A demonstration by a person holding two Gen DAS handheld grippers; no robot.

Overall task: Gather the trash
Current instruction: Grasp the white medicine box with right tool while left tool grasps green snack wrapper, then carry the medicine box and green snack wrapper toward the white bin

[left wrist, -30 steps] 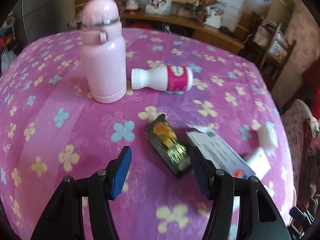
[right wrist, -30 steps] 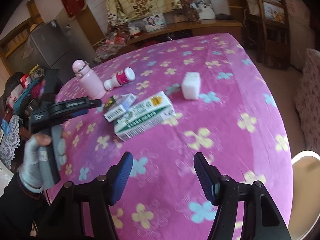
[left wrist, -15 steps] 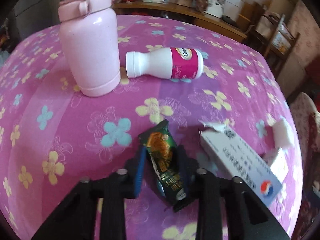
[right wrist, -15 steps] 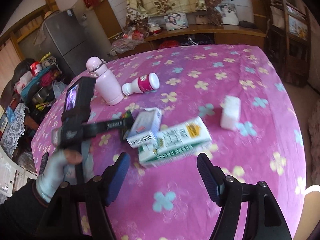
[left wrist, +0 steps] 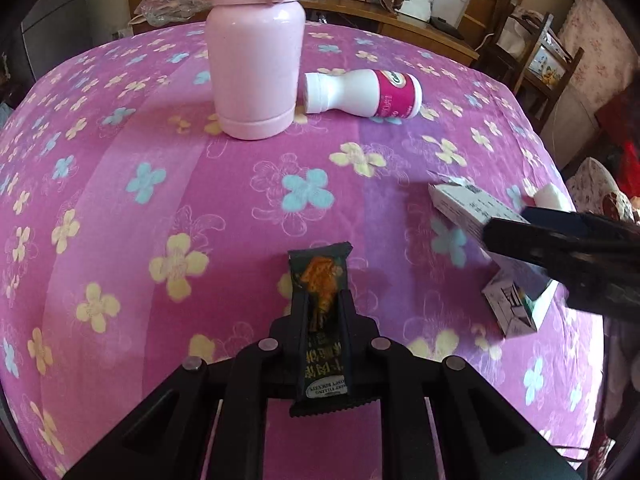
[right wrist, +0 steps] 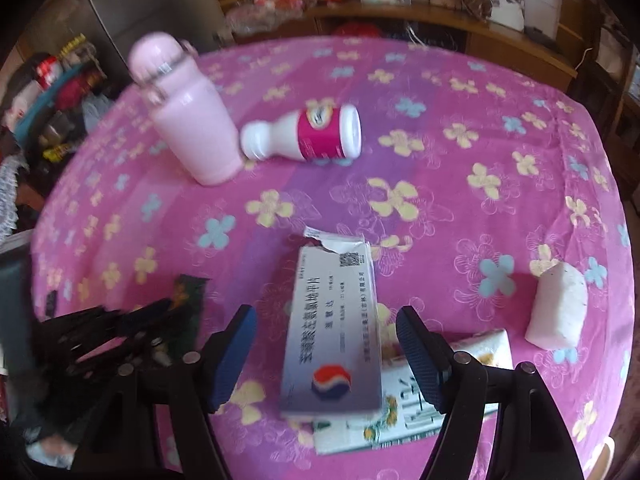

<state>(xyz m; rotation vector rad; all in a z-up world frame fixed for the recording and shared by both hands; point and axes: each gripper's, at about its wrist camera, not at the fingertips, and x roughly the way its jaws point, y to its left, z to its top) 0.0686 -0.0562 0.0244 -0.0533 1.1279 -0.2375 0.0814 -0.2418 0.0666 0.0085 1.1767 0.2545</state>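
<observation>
My left gripper (left wrist: 322, 312) is shut on a dark green snack wrapper (left wrist: 320, 268), which stands up between its fingers over the pink flowered tablecloth (left wrist: 120, 200). In the right wrist view, my right gripper (right wrist: 325, 320) is open. A white medicine box (right wrist: 332, 360) lies between its blue pads, and neither pad touches it. The box rests partly on a green-and-white carton (right wrist: 404, 412). A white and pink drink bottle (right wrist: 308, 134) lies on its side farther back. A white tissue block (right wrist: 558, 312) sits to the right.
A tall pink flask (left wrist: 256, 60) stands upright beside the lying bottle (left wrist: 362, 92). The table's edge curves away at the right, with wooden chairs and a shelf beyond. The left gripper (right wrist: 120, 328) sits close to the left of the right one.
My left gripper came down around the wrapper and closed on it. My right gripper swept across the table and now straddles the white box.
</observation>
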